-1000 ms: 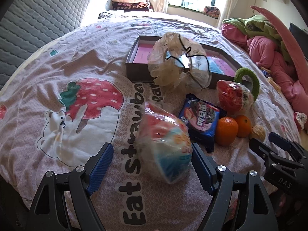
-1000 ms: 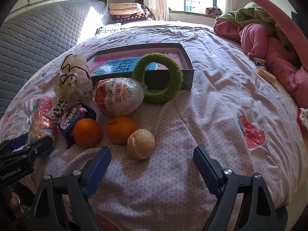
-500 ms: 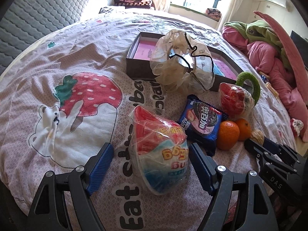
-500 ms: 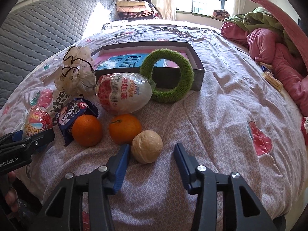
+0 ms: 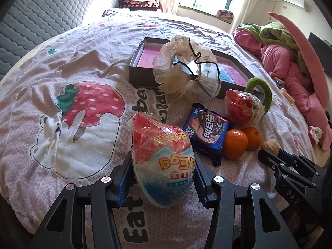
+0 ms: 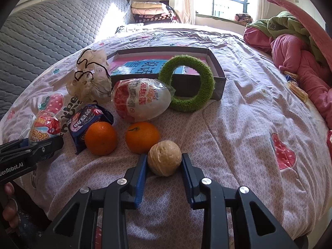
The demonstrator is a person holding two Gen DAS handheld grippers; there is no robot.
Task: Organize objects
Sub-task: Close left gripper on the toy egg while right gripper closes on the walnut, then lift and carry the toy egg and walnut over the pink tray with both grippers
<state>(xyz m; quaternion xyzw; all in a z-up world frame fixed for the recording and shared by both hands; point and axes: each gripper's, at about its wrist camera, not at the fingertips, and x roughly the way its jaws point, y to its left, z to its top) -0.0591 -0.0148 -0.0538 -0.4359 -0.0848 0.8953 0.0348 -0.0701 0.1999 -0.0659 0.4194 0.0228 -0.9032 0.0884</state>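
Note:
In the left wrist view my left gripper (image 5: 162, 159) is closing; its blue pads touch both sides of a wrapped red, white and blue toy egg (image 5: 164, 157) lying on the bedspread. My right gripper (image 6: 164, 156) is closing too, with its pads against a tan walnut (image 6: 164, 160). Beyond the walnut lie two oranges (image 6: 100, 138) (image 6: 142, 137), a blue cookie packet (image 6: 87, 120) and a second wrapped egg (image 6: 141, 101). A green fuzzy ring (image 6: 208, 83) and a beige scrunchie (image 6: 89, 83) lean on a shallow dark box (image 6: 220, 83).
A heap of pink and green clothes (image 6: 290, 47) fills the bed's right side. A grey quilted headboard (image 6: 41, 37) runs along the left. Folded blankets (image 6: 149, 10) sit under the window. A person's fingers (image 6: 8, 207) show at the lower left.
Both grippers' jaws have narrowed from wide apart. The left pads now meet the toy egg and the right pads meet the walnut. Neither hand has shifted.

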